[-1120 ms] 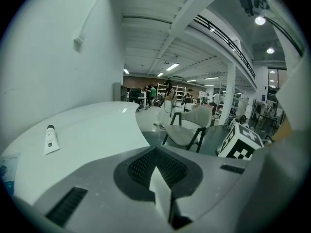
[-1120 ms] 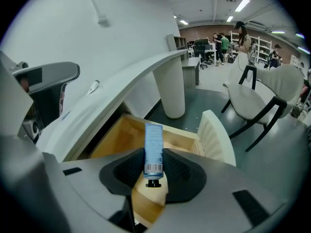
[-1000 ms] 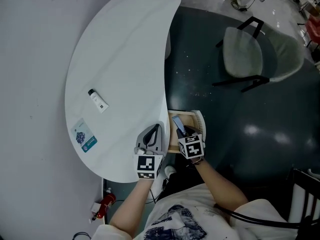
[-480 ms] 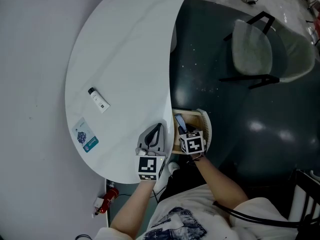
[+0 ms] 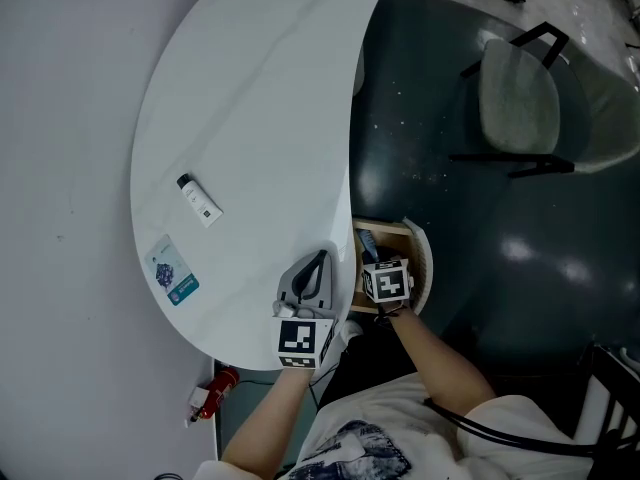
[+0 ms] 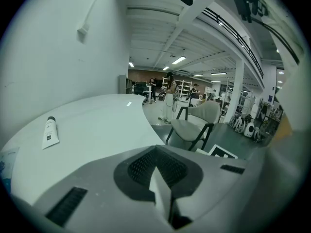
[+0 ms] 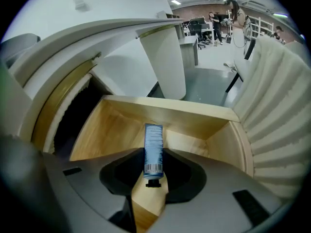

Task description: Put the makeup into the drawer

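Drawer point(image 7: 112, 130): wooden, ribbed curved front | right tongs point(image 7: 150, 186) clamped on slim blue tube point(image 7: 154, 149) | left tongs point(image 6: 163, 198) together

The left gripper point(image 6: 160, 182) has its jaws pressed together with nothing between them. It sits over the white curved table point(image 6: 107, 125). A white tube point(image 6: 49, 132) with a black cap lies flat far left. A chair point(image 6: 197, 125) stands beyond the table edge.

Blue packet point(image 5: 172, 273) print too small to read.
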### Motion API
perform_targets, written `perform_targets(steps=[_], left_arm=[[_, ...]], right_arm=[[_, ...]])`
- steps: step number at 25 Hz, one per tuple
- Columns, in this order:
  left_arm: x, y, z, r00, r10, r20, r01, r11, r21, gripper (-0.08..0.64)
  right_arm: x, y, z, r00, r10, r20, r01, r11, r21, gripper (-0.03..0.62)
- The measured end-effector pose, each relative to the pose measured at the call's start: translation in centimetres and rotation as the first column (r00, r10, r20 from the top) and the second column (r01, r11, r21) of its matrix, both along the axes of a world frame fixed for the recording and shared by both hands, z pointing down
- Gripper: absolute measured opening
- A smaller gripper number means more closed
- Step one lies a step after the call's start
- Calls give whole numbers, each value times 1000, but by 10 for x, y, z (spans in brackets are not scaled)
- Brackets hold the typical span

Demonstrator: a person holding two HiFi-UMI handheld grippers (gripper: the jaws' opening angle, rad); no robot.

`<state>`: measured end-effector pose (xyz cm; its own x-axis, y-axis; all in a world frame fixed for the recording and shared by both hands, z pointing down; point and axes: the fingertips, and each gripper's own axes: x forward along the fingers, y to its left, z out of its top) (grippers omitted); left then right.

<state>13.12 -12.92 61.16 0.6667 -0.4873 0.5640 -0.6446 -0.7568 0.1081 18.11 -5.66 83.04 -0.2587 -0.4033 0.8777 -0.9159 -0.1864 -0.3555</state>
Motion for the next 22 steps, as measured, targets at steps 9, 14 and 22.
perform_targets(steps=[9,14,22], left_arm=[[-4,-4,7,1000,-26,12,26,1000,-14,35],[-3,-5,7,999,-30,13,31,999,-13,35],[-9,-5,9,999,-50,20,51,999,-17,35]], right_arm=[[-1,-3,25,1000,-10,7,10,999,-44,137],[-7,1,36,999,-31,9,32,998,-61,137],[-11,3,54,999,-50,12,51,995,-89,137]])
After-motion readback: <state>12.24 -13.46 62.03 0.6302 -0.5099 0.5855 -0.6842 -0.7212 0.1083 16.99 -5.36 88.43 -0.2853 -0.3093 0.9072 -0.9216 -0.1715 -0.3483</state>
